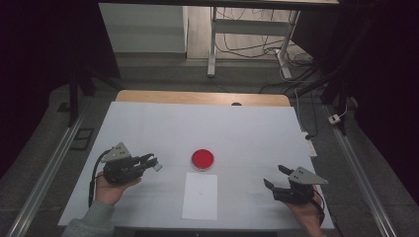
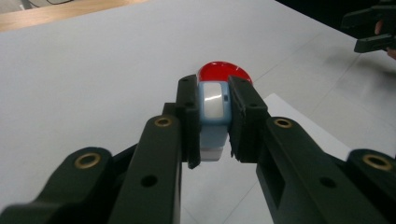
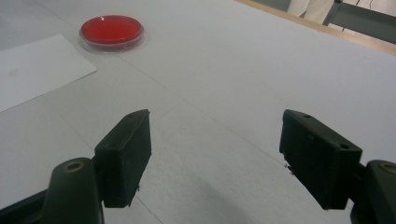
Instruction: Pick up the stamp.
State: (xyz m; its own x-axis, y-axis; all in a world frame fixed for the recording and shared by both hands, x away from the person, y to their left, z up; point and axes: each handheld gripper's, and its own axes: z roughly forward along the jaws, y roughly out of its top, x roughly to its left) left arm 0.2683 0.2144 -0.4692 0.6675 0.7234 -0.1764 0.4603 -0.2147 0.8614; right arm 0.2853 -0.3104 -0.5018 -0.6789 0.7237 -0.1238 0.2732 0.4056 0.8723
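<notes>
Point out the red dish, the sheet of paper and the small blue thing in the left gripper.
red dish [image 1: 203, 159], high view, lid centre
sheet of paper [image 1: 199, 196], high view, middle
small blue thing [image 2: 214, 100], left gripper view, pale front face

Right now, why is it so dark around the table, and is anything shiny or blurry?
High view: the light falls on the white table while the sides of the room go black. Left gripper view: a bright glare spot sits on the small blue and white object clamped in the left hand-held gripper, and the near jaws look soft. Right gripper view: the red dish has a faint sheen.
</notes>
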